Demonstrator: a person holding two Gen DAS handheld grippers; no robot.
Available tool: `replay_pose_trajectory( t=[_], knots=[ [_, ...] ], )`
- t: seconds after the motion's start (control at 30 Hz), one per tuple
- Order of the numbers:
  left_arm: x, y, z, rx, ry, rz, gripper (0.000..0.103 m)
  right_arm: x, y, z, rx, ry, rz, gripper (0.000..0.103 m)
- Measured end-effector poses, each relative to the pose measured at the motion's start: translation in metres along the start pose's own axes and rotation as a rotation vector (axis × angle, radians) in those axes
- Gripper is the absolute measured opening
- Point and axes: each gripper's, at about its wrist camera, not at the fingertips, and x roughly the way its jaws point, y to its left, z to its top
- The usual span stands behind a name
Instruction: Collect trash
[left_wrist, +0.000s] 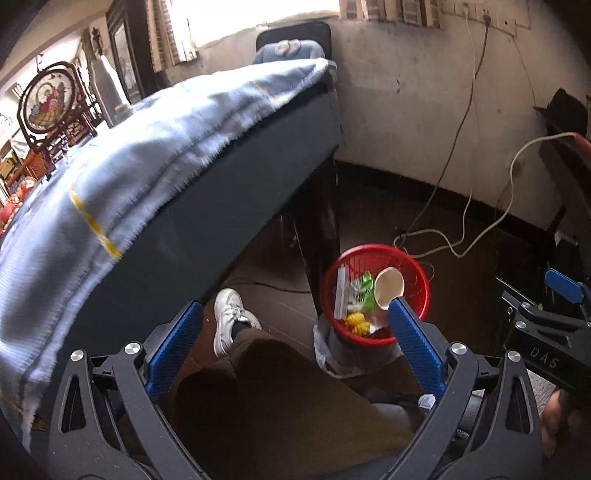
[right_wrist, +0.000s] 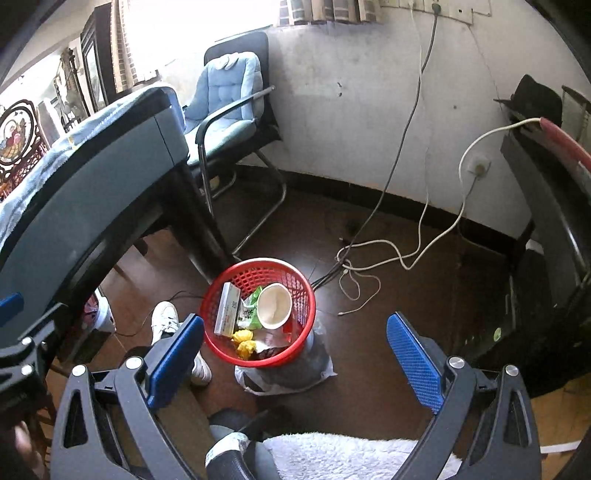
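Both the left gripper (left_wrist: 295, 354) and right gripper (right_wrist: 295, 365) hang wide open and empty above the red basket (right_wrist: 306, 295), where the paper cup (right_wrist: 274, 305) and wrappers (right_wrist: 251, 308) already lie, seemingly dropped in as collected trash.

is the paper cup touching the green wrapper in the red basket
Touching: the right wrist view shows the paper cup lying against and overlapping the green wrapper.

Both wrist cameras look steeply down from above the floor, side by side, sharing the red mesh basket (left_wrist: 375, 295) (right_wrist: 258, 314) beside the table leg (left_wrist: 319, 236) (right_wrist: 201, 229).
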Motion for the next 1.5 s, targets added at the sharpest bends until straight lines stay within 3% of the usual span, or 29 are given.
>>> replay_pose_trajectory(
  t=[0.47,0.97,1.5],
  knots=[
    [0.035,-0.006,-0.01,0.001,0.079,-0.067,0.096,0.018,0.005,-0.004,-0.037,0.014,-0.053,0.097],
    [0.04,-0.007,-0.012,0.007,0.077,-0.09,0.096,0.013,0.01,-0.007,-0.063,-0.032,-0.059,0.097],
    [0.044,-0.005,-0.012,-0.009,0.084,-0.083,0.096,0.013,0.006,-0.006,-0.049,-0.024,-0.057,0.097]
  ],
)
